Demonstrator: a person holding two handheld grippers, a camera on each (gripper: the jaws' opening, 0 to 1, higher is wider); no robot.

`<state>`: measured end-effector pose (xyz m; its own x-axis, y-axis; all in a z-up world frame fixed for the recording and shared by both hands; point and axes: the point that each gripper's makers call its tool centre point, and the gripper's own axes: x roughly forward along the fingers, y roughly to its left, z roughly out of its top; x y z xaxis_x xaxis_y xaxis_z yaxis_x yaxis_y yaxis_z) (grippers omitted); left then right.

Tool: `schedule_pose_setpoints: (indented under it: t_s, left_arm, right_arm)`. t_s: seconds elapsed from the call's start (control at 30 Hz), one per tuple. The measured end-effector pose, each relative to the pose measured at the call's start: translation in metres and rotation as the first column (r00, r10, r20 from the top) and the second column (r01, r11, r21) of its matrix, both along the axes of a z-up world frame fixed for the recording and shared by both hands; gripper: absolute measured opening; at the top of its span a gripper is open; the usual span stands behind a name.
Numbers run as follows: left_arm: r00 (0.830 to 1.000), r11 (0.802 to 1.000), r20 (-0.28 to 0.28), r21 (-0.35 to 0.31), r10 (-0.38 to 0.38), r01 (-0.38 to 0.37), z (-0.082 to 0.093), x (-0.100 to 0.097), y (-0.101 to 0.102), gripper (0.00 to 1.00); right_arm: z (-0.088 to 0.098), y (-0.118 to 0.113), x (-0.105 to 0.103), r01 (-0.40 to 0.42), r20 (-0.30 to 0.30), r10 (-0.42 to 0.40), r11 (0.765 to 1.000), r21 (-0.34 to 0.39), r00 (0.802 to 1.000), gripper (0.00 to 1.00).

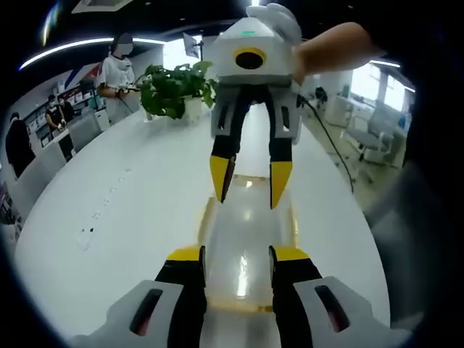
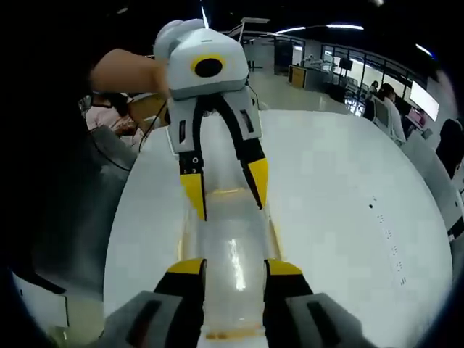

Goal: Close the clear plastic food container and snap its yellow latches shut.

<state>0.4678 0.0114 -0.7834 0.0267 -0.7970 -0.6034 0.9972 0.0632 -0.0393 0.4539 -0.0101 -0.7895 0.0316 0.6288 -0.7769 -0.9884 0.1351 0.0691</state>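
Both your grippers stand with jaws parted, holding nothing: your left gripper (image 1: 238,255) straddles the near end of the clear container (image 1: 246,232), and your right gripper (image 1: 250,185) hangs over its far end, facing you. The container lies lengthwise on the white table (image 1: 109,210), its yellow latches (image 1: 205,217) running along the long edges. Press the lid down evenly at both ends before you work a latch, so it seats flat. A potted plant (image 1: 174,87) stands far off, left.
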Motion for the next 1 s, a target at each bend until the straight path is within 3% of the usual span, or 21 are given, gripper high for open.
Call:
schedule_pose_setpoints:
  t_s: [0.53, 1.0]
  left_arm:
    - [1.0, 1.0, -0.026, -0.011, -0.018, 0.018, -0.005, -0.008, -0.021, 0.32]
    - [0.998, 0.998, 0.035, 0.027, -0.055, 0.054, -0.014, -0.022, -0.024, 0.33]
  right_arm:
    - [-0.006, 0.008, 0.002, -0.036, 0.008, 0.036, 0.999, 0.007, 0.999, 0.32]
    - [-0.005, 0.017, 0.016, -0.07, 0.012, 0.07, 0.997, 0.033, 0.997, 0.43]
